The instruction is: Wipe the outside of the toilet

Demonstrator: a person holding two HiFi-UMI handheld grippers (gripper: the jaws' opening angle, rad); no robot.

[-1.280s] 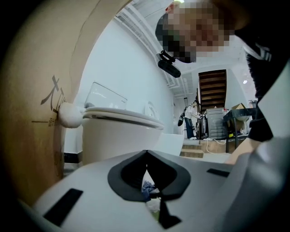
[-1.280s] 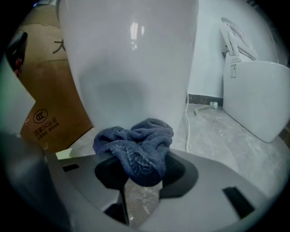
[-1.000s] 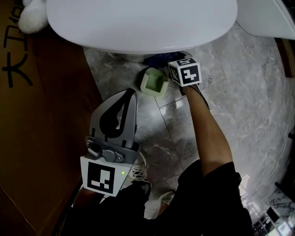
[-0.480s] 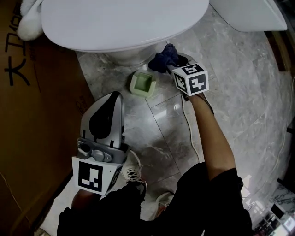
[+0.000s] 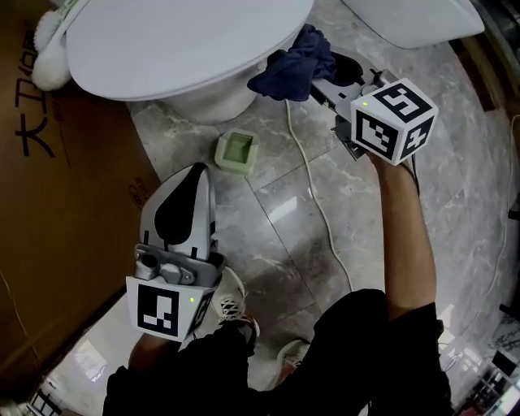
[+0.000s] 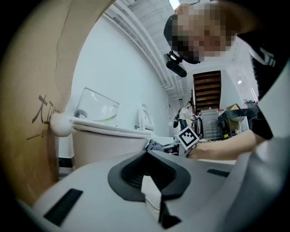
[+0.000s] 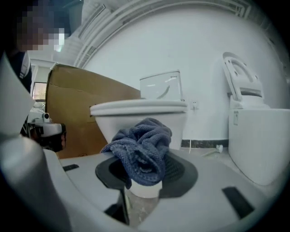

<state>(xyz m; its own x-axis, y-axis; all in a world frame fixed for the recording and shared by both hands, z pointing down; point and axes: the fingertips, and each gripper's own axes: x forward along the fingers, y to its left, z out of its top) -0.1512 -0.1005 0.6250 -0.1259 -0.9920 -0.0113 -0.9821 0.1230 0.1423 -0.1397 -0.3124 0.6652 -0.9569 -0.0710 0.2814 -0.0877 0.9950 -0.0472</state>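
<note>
The white toilet (image 5: 179, 45) fills the top of the head view, lid down. My right gripper (image 5: 321, 77) is shut on a bunched dark blue cloth (image 5: 291, 67), held against or just beside the bowl's right side; I cannot tell whether it touches. In the right gripper view the cloth (image 7: 142, 149) hangs over the jaws, with the toilet bowl (image 7: 140, 115) straight behind it. My left gripper (image 5: 191, 179) hangs low over the floor, shut with nothing in it, pointing toward the bowl (image 6: 104, 140).
A small green container (image 5: 236, 152) sits on the marble floor in front of the bowl. A white cable (image 5: 313, 195) runs across the tiles. Brown cardboard (image 5: 49, 203) stands at the left. A second white fixture (image 5: 414, 20) is at the upper right.
My right gripper has carried the blue cloth up and to the right, from under the bowl's front to its right side. The left gripper has barely moved.
</note>
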